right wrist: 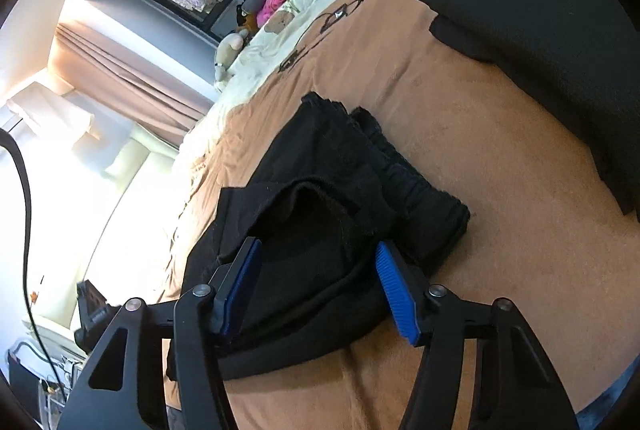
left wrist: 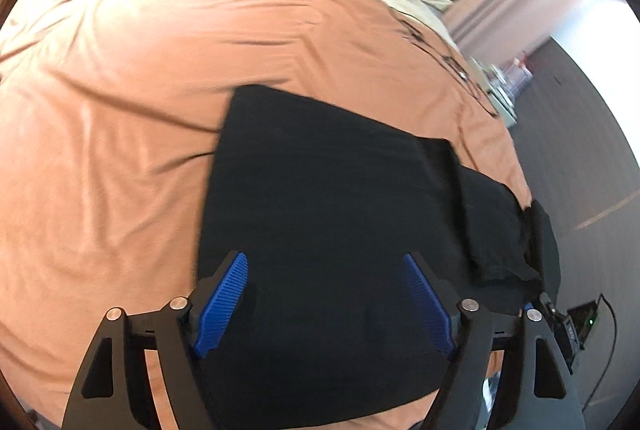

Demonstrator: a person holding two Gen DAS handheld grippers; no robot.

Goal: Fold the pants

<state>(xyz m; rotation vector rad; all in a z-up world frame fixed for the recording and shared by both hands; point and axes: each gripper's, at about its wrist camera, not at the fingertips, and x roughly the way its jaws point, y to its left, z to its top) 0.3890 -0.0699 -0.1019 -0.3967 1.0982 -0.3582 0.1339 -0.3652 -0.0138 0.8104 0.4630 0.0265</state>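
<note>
Black pants (left wrist: 320,214) lie folded flat on an orange bedsheet (left wrist: 120,110). My left gripper (left wrist: 326,266) is open just above the near part of the pants, blue pads apart, holding nothing. In the right wrist view the bunched waistband end of the pants (right wrist: 360,182) lies on the sheet (right wrist: 500,250). My right gripper (right wrist: 320,254) is open, its jaws either side of a raised fold of the black cloth. Whether a pad touches the cloth is unclear.
A second black cloth (right wrist: 540,30) lies on the bed at the upper right. Cream bedding and soft toys (right wrist: 280,2) sit at the far end. The bed edge and dark floor (left wrist: 580,158) are to the right. A cable (right wrist: 24,210) hangs at the left.
</note>
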